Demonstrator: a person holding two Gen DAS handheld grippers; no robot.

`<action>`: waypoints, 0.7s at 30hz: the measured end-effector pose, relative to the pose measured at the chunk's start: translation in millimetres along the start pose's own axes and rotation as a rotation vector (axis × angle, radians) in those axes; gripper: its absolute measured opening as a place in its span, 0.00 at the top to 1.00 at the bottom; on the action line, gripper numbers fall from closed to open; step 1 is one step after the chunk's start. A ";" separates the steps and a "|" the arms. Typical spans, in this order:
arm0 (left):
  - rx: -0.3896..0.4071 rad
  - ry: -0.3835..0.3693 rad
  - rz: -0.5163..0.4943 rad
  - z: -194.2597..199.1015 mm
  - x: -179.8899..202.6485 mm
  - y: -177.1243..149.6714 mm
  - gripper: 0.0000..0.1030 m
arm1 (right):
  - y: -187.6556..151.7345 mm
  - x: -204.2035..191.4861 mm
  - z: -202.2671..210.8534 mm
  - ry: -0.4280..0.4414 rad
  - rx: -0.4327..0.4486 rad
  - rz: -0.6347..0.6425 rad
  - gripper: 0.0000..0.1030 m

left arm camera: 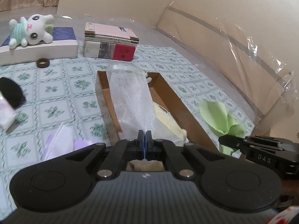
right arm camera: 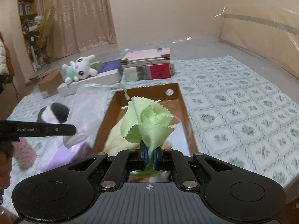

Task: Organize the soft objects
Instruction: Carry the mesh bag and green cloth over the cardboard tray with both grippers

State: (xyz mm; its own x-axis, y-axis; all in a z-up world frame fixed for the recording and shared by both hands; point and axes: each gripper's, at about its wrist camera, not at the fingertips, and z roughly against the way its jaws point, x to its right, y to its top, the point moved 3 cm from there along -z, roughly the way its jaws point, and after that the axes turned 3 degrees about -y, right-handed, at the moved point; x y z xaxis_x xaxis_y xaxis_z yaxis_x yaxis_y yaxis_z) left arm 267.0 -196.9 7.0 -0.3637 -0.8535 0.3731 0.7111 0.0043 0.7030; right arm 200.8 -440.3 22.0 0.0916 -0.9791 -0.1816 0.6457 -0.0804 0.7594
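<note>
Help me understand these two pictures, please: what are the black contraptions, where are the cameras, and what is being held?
A person holds a two-finger gripper in each hand; a camera on each looks along its fingers. In the left view, the left gripper is shut on a white mesh bag. In the right view, the right gripper is shut on a green cloth. Both hang over a cardboard box on a patterned tablecloth, with something pale yellow inside. Behind it sit a plush toy and stacked books.
</note>
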 end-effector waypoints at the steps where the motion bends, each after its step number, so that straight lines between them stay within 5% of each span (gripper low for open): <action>1: -0.007 0.001 -0.002 -8.2 0.0 3.7 1.00 | 4.0 4.3 -8.1 -0.005 -0.003 -0.004 0.94; 16: -0.110 0.086 -0.066 -109.2 -19.6 31.5 0.99 | 33.7 31.1 -101.1 -0.021 -0.062 0.038 0.94; 21: -0.098 0.117 -0.082 -109.9 -23.5 29.8 0.81 | 37.9 32.1 -120.4 -0.017 -0.076 0.040 0.94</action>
State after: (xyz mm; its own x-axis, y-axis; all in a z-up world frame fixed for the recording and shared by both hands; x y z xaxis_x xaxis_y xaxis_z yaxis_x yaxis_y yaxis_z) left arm 362.9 -234.0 -47.3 -0.3545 -0.9037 0.2401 0.7396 -0.1138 0.6634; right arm 319.5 -452.3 -30.3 0.1067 -0.9843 -0.1409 0.6978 -0.0268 0.7158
